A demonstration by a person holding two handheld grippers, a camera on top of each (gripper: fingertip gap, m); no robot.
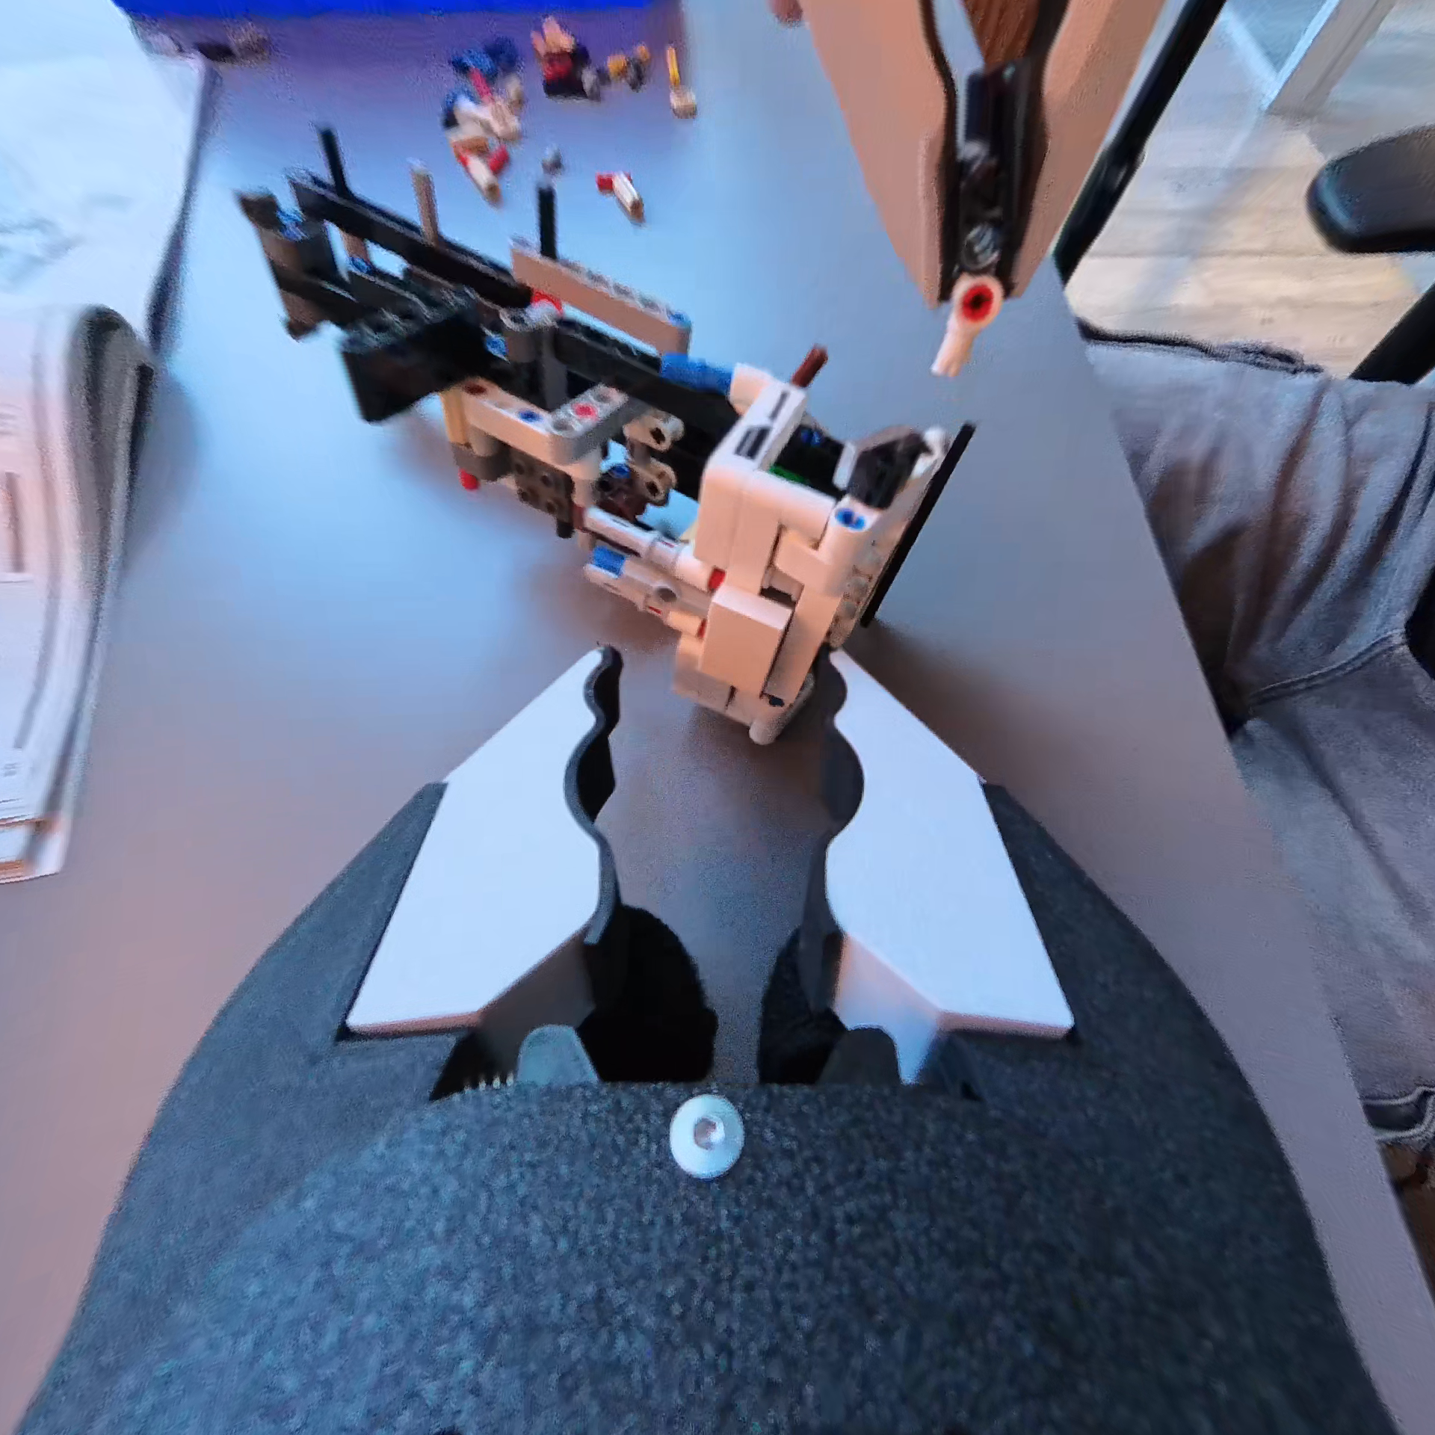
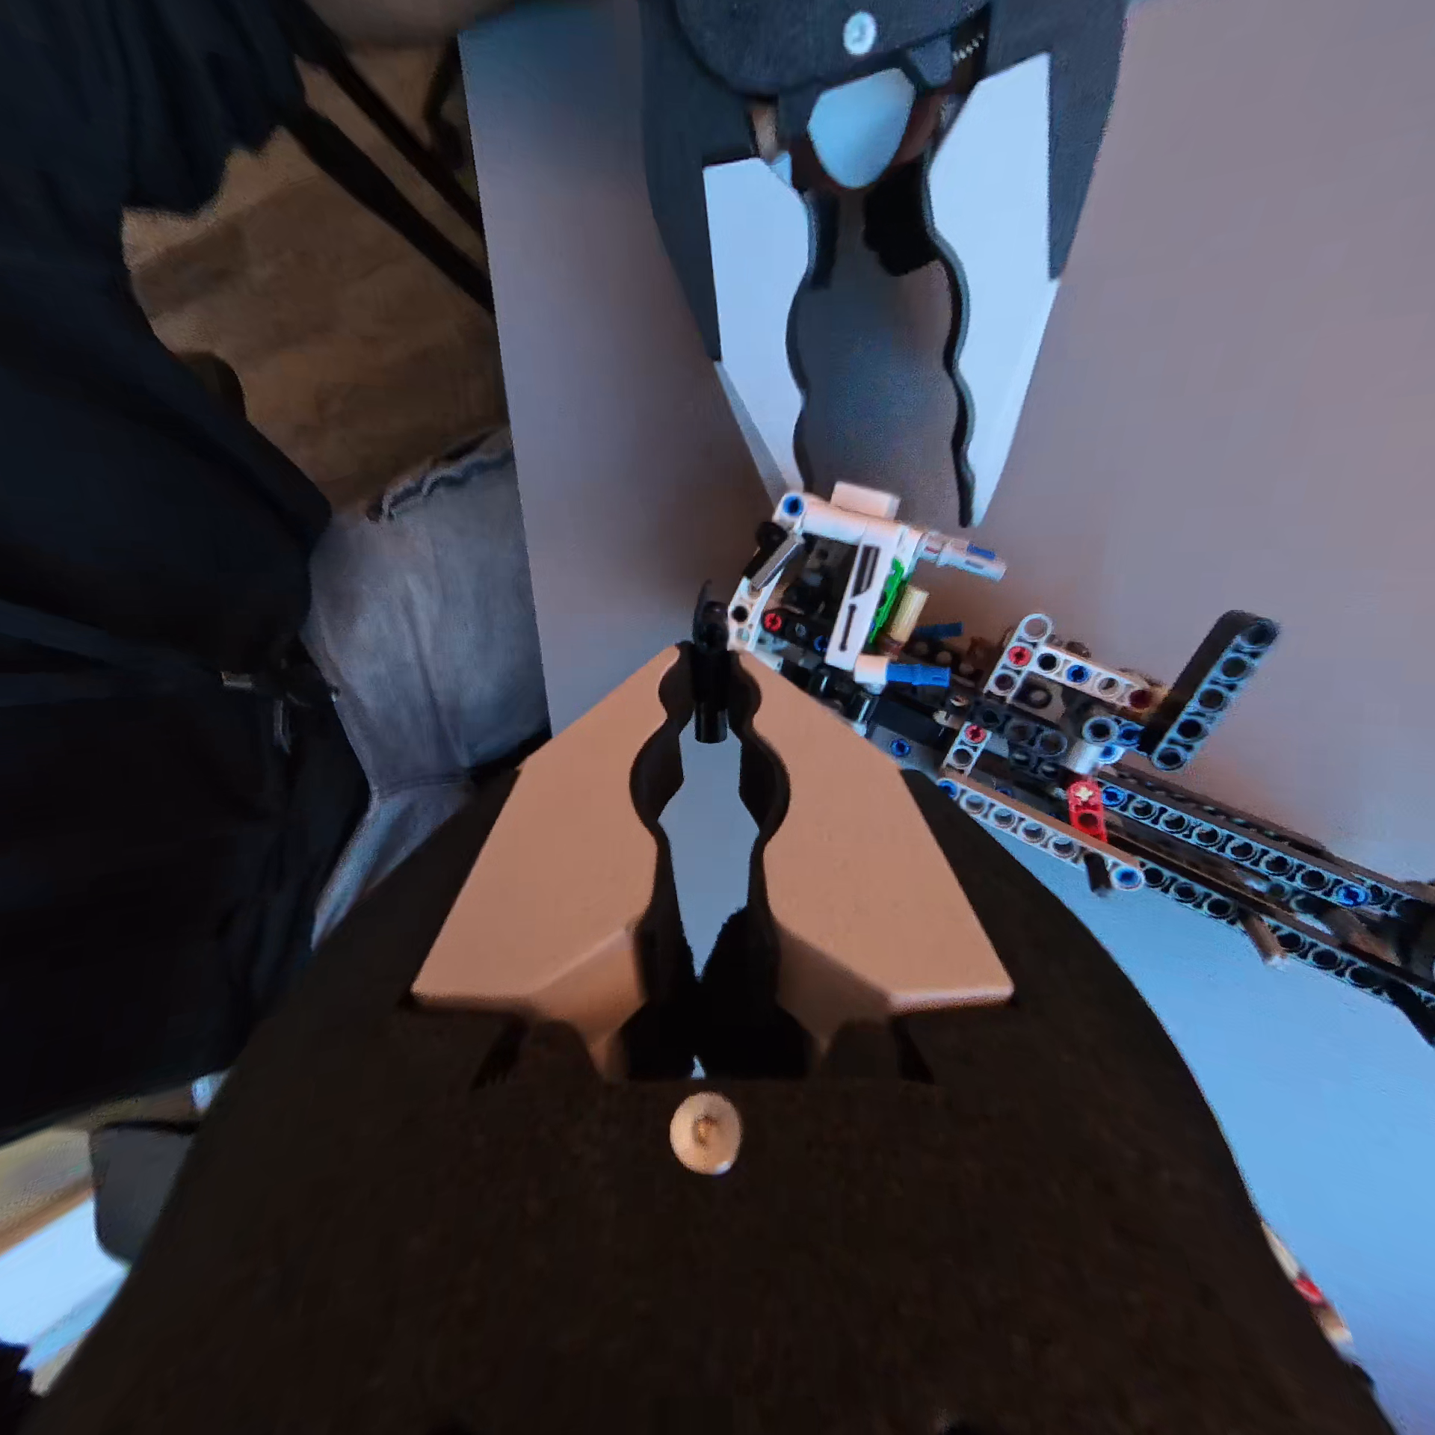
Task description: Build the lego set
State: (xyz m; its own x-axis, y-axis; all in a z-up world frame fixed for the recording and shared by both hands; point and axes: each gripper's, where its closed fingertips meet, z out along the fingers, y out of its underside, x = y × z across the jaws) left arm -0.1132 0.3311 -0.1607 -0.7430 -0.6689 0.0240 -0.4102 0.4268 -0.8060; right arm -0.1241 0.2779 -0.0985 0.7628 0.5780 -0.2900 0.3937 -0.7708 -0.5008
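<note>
A long, partly built lego model (image 1: 559, 404) lies on the grey table (image 1: 310, 660), with a black beam frame at the far end and a white cab (image 1: 761, 559) at the near end. My left gripper (image 1: 718, 672) has white fingers, is open and empty, and the cab sits just ahead of its fingertips. My right gripper (image 2: 710, 668), with tan fingers, is shut on a small lego piece (image 2: 710, 691) that looks black here. In the left wrist view the piece (image 1: 963, 326) shows a red end and a white tip, held above and right of the cab. The model (image 2: 1048, 722) also shows in the right wrist view.
Several loose lego pieces (image 1: 543, 78) lie at the far side of the table. An instruction booklet (image 1: 46, 543) lies at the left. The table's right edge runs next to a person's legs in grey jeans (image 1: 1281, 559). A black chair arm (image 1: 1367, 202) is beyond. Some 9 centimeters of space lies between my two pairs of fingers.
</note>
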